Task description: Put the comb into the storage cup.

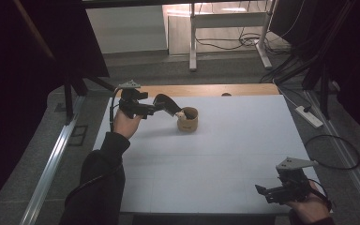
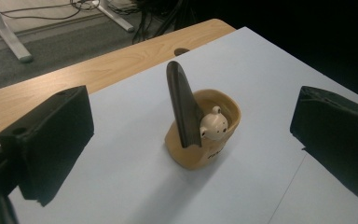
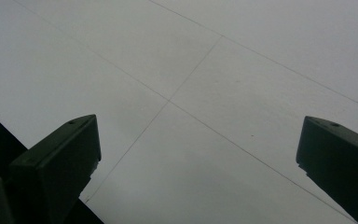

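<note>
A tan cup (image 1: 189, 121) stands on the white table cover (image 1: 225, 154), left of centre toward the back. A dark flat paddle-shaped tool (image 1: 167, 103) leans out of it to the left, beside a small white animal-headed piece (image 1: 181, 114). My left gripper (image 1: 151, 109) hovers just left of the cup, open; its jaws stand wide apart short of the cup (image 2: 200, 151), the dark tool (image 2: 182, 102) and the white piece (image 2: 213, 125). My right gripper (image 1: 264, 193) is open at the near right corner, above bare cover, with nothing between its jaws (image 3: 198, 140).
A wooden table strip (image 1: 206, 89) with a small hole (image 2: 182, 51) runs along the cover's far edge. On the floor lie a power strip (image 1: 309, 116) and cables (image 1: 333, 152) at the right. A desk frame (image 1: 193, 42) stands behind. A metal rail (image 1: 51, 164) runs along the left.
</note>
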Action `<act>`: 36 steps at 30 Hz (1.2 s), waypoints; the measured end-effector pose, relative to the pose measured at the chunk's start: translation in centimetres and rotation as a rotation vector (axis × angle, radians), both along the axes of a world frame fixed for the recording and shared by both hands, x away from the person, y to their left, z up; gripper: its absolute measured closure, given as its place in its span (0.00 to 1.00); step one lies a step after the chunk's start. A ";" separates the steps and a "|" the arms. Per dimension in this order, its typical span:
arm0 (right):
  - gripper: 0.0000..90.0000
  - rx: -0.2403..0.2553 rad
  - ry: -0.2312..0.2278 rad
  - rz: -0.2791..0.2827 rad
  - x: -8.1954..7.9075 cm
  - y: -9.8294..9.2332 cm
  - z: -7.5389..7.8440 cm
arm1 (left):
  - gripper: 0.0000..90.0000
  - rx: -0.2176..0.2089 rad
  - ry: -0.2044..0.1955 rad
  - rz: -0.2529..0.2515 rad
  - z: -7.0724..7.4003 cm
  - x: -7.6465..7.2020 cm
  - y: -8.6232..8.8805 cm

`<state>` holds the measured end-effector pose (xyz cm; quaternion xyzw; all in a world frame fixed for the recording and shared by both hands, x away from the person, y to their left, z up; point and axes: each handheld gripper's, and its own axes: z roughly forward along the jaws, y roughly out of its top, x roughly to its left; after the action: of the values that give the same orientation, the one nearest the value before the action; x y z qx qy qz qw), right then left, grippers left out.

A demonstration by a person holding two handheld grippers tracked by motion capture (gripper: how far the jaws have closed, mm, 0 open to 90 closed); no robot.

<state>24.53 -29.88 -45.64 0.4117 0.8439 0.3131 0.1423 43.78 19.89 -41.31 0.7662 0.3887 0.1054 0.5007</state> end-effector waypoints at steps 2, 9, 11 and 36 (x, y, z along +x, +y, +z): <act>0.00 0.000 -0.001 0.000 0.0 0.0 0.0 | 0.00 0.003 -0.005 0.000 -0.1 -0.1 0.0; 0.00 0.001 -0.001 -0.002 0.0 0.0 0.0 | 0.00 0.007 -0.014 0.001 -0.3 -0.8 0.2; 0.00 0.001 -0.001 -0.002 0.0 0.0 0.0 | 0.00 0.014 -0.016 0.003 -0.5 -1.0 0.2; 0.00 -0.005 -0.011 -0.009 -0.1 0.0 0.0 | 0.00 0.069 -0.009 0.009 -2.0 -2.8 0.4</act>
<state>24.46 -29.86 -45.61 0.4136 0.8419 0.3127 0.1493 40.93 20.31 -43.34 0.7808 0.3861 0.1245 0.4751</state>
